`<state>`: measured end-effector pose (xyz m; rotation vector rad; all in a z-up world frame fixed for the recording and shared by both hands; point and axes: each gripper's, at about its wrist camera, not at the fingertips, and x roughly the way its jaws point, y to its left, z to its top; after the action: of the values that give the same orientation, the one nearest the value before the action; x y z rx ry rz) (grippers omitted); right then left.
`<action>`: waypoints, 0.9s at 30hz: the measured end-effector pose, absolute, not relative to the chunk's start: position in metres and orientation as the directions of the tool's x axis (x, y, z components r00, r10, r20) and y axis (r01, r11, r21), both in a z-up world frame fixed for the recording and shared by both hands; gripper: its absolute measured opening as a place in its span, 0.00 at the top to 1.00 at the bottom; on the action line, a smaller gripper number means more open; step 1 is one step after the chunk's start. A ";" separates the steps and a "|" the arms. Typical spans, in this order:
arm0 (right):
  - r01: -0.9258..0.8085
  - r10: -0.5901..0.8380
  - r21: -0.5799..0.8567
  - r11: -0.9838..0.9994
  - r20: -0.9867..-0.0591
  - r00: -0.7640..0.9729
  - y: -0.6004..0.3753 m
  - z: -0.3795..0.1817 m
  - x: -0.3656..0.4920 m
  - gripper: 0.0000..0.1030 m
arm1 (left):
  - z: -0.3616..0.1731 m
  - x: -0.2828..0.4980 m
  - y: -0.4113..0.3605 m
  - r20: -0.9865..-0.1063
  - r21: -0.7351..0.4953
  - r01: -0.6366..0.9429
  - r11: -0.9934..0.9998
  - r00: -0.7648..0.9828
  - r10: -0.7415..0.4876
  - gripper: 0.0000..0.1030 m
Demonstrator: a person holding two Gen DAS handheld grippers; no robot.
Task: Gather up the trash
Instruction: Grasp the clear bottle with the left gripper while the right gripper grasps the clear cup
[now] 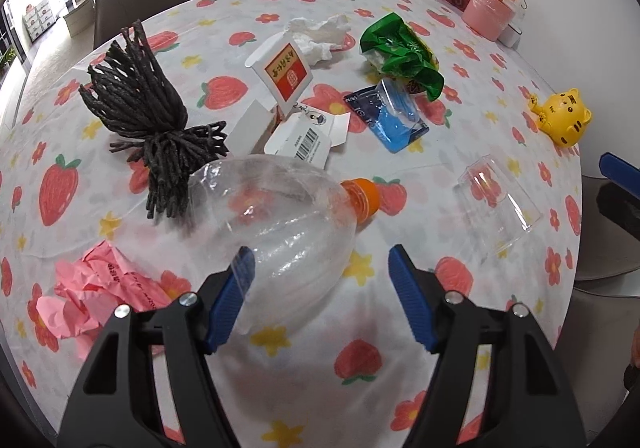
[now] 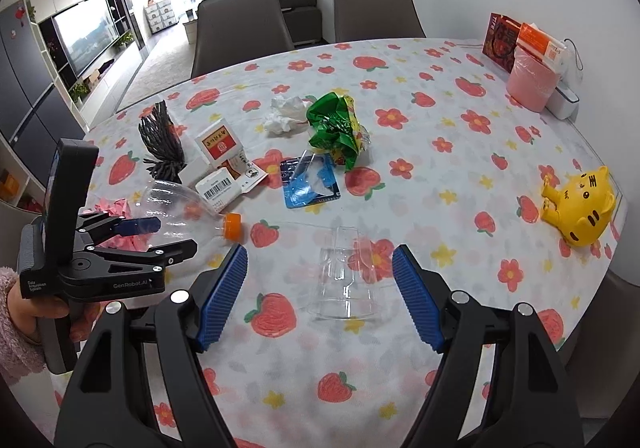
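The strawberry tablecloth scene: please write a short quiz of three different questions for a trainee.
1. True or false: the clear plastic bottle lies on its side.
2. What colour is the cap of the bottle?
3. Which item lies in front of the right hand-held gripper? A) clear plastic cup B) yellow cat figure C) green wrapper

Key: 1 true; 2 orange; 3 A. The left hand-held gripper is open too.
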<state>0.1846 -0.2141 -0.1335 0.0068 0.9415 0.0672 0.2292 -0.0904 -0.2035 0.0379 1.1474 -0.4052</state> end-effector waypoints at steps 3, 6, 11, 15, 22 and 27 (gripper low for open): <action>-0.052 0.051 0.026 0.998 -0.823 0.566 -0.217 -0.149 0.194 0.30 | -0.208 0.230 -0.097 -0.893 -0.181 0.357 0.916 0.330 -0.305 0.58; -0.052 0.041 0.015 0.999 -0.837 0.546 -0.217 -0.163 0.203 0.30 | -0.210 0.232 -0.099 -0.891 -0.187 0.373 0.909 0.324 -0.317 0.67; -0.054 0.025 -0.003 0.999 -0.859 0.512 -0.219 -0.187 0.214 0.30 | -0.208 0.232 -0.104 -0.884 -0.187 0.409 0.893 0.325 -0.335 0.88; -0.057 0.018 -0.010 0.998 -0.876 0.482 -0.222 -0.207 0.223 0.30 | -0.205 0.233 -0.107 -0.878 -0.191 0.429 0.883 0.327 -0.349 0.91; -0.071 0.019 -0.013 0.997 -0.897 0.441 -0.220 -0.232 0.232 0.30 | -0.204 0.235 -0.111 -0.873 -0.205 0.434 0.877 0.324 -0.365 0.92; -0.072 0.020 -0.012 0.997 -0.908 0.419 -0.220 -0.242 0.232 0.34 | -0.203 0.236 -0.113 -0.871 -0.210 0.434 0.876 0.323 -0.369 0.92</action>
<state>0.2323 -0.2195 -0.2422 -0.0516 1.1373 0.0578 0.2359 -0.1127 -0.2031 0.0662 1.1240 -0.5275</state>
